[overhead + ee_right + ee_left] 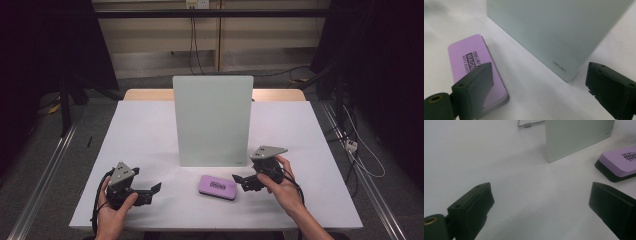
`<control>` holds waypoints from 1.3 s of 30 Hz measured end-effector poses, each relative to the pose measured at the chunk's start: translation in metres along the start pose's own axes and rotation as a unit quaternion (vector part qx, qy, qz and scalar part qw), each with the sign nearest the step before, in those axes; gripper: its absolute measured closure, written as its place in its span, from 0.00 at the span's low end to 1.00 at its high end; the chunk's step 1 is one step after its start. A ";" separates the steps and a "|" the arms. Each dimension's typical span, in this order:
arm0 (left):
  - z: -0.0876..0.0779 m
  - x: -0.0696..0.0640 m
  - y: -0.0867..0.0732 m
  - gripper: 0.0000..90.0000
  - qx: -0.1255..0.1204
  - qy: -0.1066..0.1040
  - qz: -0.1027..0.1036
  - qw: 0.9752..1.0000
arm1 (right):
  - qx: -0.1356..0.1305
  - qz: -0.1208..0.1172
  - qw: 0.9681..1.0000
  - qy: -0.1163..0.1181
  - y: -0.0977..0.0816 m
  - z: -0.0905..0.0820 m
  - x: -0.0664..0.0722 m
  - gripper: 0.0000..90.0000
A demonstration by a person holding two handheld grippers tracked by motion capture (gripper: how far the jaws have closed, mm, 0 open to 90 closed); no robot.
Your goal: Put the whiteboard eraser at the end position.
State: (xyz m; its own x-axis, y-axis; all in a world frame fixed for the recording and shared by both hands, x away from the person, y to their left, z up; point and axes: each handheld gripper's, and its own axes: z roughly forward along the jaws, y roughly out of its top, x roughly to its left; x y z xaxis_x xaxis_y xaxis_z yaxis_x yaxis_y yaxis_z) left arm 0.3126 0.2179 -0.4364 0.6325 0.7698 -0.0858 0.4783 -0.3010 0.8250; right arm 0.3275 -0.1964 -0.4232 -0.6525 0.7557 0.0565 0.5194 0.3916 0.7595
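A purple whiteboard eraser (pixel 217 186) with a black base lies flat on the white table, in front of an upright pale grey-green board (pixel 212 120). My right gripper (pixel 239 181) sits just right of the eraser, open, its tips pointing at it. In the right gripper view the eraser (pixel 471 65) lies partly behind the left jaw and the board (pixel 554 30) stands ahead. My left gripper (pixel 154 192) rests open at the front left, well apart from the eraser. The left gripper view has the eraser (pixel 620 162) at the far right and the board (pixel 576 137) beyond.
The white table top (pixel 145 135) ends near my hands at the front edge. A thin wire stand (pixel 526 125) props the board from behind. Dark frames, rails and cables (pixel 357 150) surround the table on the floor.
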 end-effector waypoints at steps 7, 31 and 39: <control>0.000 -0.001 0.000 0.06 0.000 0.000 0.000 1.000 | -0.015 0.022 0.999 -0.030 -0.011 -0.013 -0.008 0.08; -0.002 0.001 0.001 0.06 -0.011 0.011 -0.003 1.000 | -0.062 0.072 0.991 -0.090 -0.051 -0.051 -0.030 0.08; -0.003 0.002 0.001 0.06 -0.013 0.013 -0.009 1.000 | -0.070 0.091 0.988 -0.108 -0.066 -0.062 -0.037 0.08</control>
State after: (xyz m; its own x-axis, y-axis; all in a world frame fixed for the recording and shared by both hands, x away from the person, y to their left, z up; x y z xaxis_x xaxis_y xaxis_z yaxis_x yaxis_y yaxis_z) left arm 0.3125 0.2204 -0.4339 0.6081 0.7891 -0.0872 0.4738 -0.2726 0.8374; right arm 0.2832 -0.2826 -0.4347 -0.4153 0.9068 0.0721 0.5250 0.1742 0.8331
